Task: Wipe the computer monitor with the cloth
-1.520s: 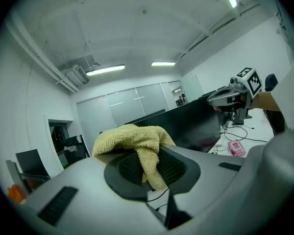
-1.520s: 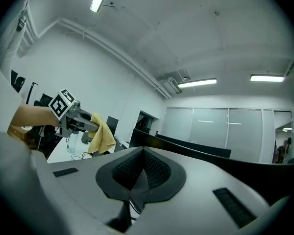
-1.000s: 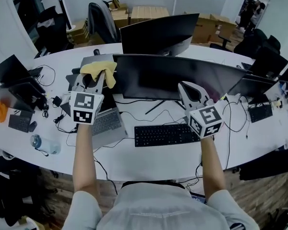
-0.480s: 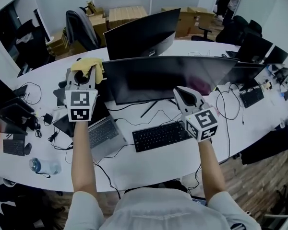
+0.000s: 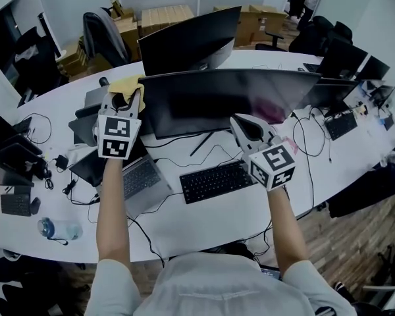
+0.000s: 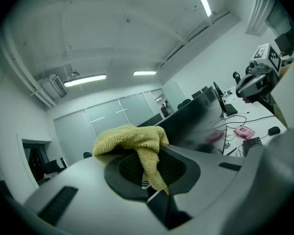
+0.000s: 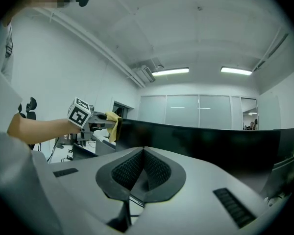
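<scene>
While the left gripper [image 5: 123, 97] sits raised over the left of the white desk [image 5: 204, 222], its jaws are clamped on the yellow cloth [image 5: 130, 84], which bunches over their tips beside the top left corner of the wide dark monitor [image 5: 230, 101]. A keyboard [image 5: 214, 181] lies below the screen. Further right, the right gripper [image 5: 242, 125] hovers near the monitor's lower edge, jaws pressed together with nothing between them.
</scene>
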### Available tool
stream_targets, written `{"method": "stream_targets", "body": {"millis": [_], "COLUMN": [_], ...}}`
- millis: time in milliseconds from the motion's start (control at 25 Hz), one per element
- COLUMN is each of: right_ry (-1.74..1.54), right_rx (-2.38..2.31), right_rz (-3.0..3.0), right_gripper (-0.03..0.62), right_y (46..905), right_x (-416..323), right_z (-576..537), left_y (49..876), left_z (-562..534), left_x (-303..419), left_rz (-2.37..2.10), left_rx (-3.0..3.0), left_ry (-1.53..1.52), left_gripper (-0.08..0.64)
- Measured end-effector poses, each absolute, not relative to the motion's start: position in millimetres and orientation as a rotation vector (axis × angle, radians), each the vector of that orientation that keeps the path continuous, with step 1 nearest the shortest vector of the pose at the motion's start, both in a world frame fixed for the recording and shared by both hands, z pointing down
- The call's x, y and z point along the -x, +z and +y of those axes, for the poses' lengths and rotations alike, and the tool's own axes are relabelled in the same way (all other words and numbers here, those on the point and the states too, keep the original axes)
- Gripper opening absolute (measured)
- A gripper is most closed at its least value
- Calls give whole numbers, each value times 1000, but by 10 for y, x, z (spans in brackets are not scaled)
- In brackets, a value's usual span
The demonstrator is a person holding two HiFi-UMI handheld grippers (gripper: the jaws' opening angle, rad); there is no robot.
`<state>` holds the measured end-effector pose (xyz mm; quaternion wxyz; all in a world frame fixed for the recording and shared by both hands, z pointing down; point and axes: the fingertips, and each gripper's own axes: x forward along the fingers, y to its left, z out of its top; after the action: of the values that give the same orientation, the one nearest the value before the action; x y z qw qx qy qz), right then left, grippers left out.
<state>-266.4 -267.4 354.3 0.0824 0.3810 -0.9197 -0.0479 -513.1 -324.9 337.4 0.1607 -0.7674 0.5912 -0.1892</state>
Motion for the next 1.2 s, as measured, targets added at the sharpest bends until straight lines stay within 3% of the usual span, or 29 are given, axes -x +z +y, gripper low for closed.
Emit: {"method": "stream_targets", "body": {"millis": [1200], "right_ry": [40], "right_rx": [-1201], "right_rz": [-2569], "right_gripper": [28], "right_y": [4274], "right_x": [2579], "right_z": [-2810], "left_y": [5464], "left_z": [-3294], "left_x": [5079], "left_rz": [1772], "left_rx": [2558], "left_ry": [-751], "left_gripper": [60]}}
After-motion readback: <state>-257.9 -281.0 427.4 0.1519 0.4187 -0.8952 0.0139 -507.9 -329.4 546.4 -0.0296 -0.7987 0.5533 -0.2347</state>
